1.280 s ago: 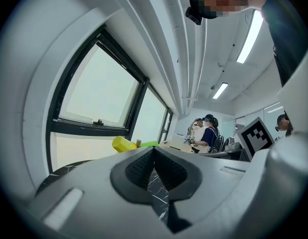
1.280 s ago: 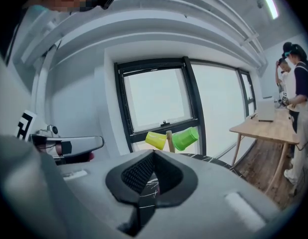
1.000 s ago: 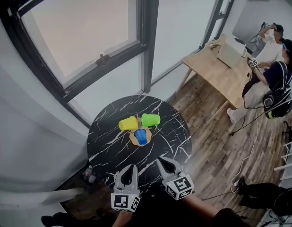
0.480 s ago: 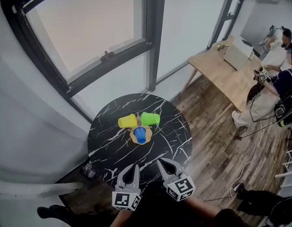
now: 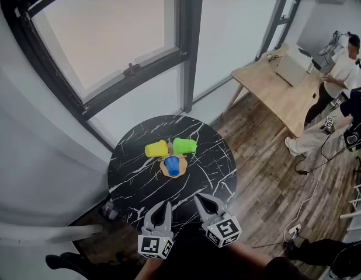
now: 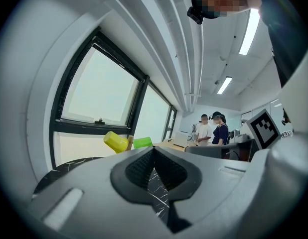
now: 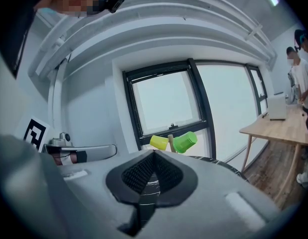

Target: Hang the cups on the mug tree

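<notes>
A wooden mug tree (image 5: 173, 167) stands near the middle of the round black marble table (image 5: 134, 179). A yellow cup (image 5: 156, 149), a green cup (image 5: 184, 146) and a blue cup (image 5: 172, 165) hang on it. The yellow cup (image 6: 115, 142) and green cup (image 6: 142, 143) show in the left gripper view, and again as yellow cup (image 7: 159, 142) and green cup (image 7: 185, 141) in the right gripper view. My left gripper (image 5: 163, 205) and right gripper (image 5: 198, 199) hover side by side over the table's near edge, both shut and empty, well short of the tree.
A large window fills the wall behind the table. A wooden desk (image 5: 274, 89) with a laptop (image 5: 291, 69) stands at the right on the wood floor, with people (image 5: 338, 80) beside it. Cables (image 5: 309, 168) trail over the floor.
Both grippers have stayed in place. The head view has shifted slightly, and the people at the desk have moved about.
</notes>
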